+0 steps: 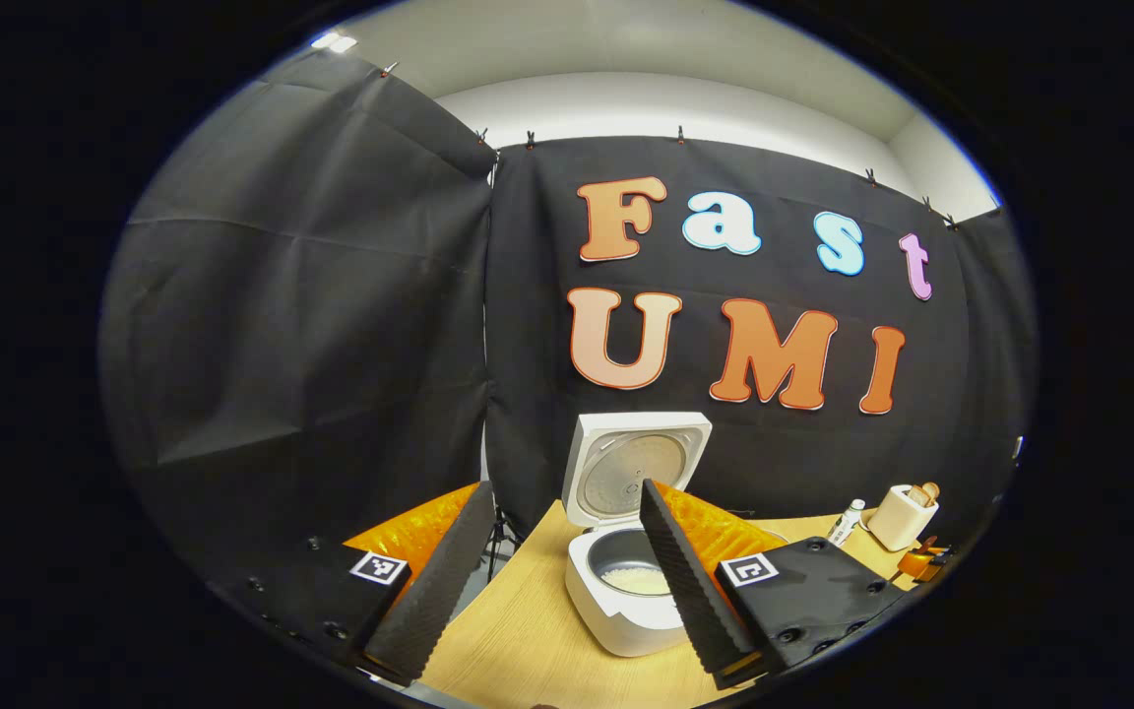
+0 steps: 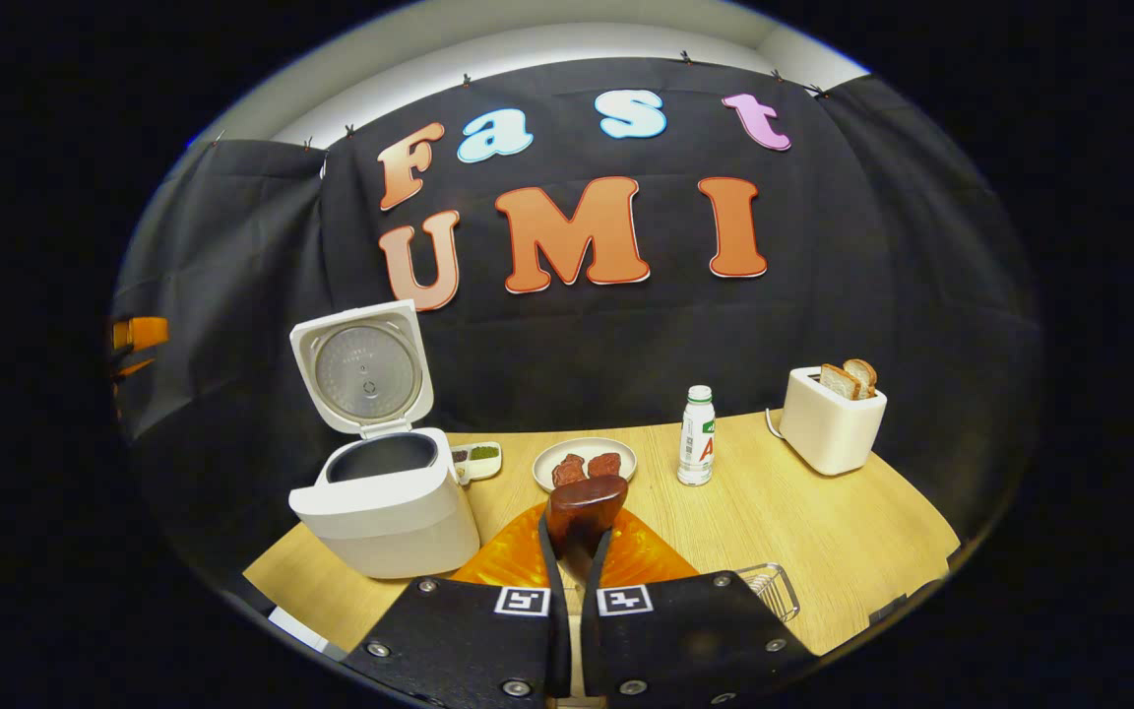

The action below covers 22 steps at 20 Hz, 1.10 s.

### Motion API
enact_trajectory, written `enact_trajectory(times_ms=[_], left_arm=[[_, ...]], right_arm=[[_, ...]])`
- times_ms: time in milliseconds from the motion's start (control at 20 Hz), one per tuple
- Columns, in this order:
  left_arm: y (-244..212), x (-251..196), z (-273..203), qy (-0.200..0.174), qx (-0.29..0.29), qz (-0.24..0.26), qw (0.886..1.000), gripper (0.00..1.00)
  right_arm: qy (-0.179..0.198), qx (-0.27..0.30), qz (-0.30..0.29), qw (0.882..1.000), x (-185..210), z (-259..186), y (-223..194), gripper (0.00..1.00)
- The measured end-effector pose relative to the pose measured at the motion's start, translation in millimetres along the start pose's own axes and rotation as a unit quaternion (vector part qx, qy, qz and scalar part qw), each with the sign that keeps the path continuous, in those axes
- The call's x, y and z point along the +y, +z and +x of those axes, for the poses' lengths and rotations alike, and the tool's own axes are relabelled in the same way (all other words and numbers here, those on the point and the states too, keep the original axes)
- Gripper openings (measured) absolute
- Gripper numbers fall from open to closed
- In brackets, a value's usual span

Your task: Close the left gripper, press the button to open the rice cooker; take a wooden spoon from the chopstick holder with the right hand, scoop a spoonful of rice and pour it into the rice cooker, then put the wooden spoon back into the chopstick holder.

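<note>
The white rice cooker [image 1: 626, 615] stands on the wooden table with its lid [image 1: 636, 471] swung up, and white rice [image 1: 638, 581] lies in the pot. My left gripper [image 1: 565, 487] hovers open just in front of it, nothing between its fingers. In the right gripper view the cooker [image 2: 385, 507] sits at the left, lid [image 2: 363, 369] upright. My right gripper [image 2: 577, 540] is shut on a dark wooden spoon [image 2: 585, 504], whose bowl sticks out past the fingertips. I cannot tell whether the spoon carries rice. A wire holder [image 2: 770, 588] stands low right, beside the gripper.
On the table behind the spoon sit a plate of meat [image 2: 584, 463], a small dish [image 2: 477, 458], a white bottle [image 2: 696, 436] and a toaster [image 2: 831, 421] with bread. The toaster [image 1: 902, 514] and bottle [image 1: 848, 522] appear far right. The table's left edge runs close to the cooker.
</note>
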<state>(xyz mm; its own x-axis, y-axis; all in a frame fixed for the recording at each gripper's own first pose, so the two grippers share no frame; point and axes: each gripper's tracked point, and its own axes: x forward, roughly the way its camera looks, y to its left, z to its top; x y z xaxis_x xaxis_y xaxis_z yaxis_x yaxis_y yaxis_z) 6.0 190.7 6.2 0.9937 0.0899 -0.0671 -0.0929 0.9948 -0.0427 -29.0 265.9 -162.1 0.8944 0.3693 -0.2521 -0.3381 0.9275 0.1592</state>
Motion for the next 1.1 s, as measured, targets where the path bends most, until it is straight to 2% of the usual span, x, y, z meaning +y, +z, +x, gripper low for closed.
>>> enact_trajectory(times_ms=[300,500,600,700,850,950,1100], left_arm=[[3.9,1.5,2.1,-0.003,-0.004,0.011,1.000,1.00],[1.4,-0.8,3.1,-0.006,-0.001,0.017,1.000,1.00],[-1.6,-0.3,3.4,-0.008,0.004,0.021,1.000,1.00],[-4.1,-1.8,5.3,-0.010,0.007,0.022,1.000,1.00],[-6.8,-3.2,7.1,-0.013,0.011,0.023,1.000,1.00],[-11.9,-2.1,8.5,-0.014,0.015,0.029,0.999,1.00],[-15.1,-4.9,9.3,-0.020,0.019,0.026,0.999,1.00]], right_arm=[[-0.002,0.014,-0.086,0.996,9.1,15.1,-34.2,0.04],[0.006,0.033,-0.120,0.992,14.0,21.3,-62.3,0.03],[0.014,0.020,-0.136,0.990,17.5,24.2,-62.3,0.04],[0.019,0.017,-0.113,0.993,18.4,28.4,-64.8,0.03],[0.018,0.046,-0.031,0.998,7.6,29.7,-81.1,0.04],[0.011,0.047,0.022,0.999,-0.2,26.9,-80.0,0.04],[0.006,0.053,0.069,0.996,-2.4,26.9,-83.2,0.03]])
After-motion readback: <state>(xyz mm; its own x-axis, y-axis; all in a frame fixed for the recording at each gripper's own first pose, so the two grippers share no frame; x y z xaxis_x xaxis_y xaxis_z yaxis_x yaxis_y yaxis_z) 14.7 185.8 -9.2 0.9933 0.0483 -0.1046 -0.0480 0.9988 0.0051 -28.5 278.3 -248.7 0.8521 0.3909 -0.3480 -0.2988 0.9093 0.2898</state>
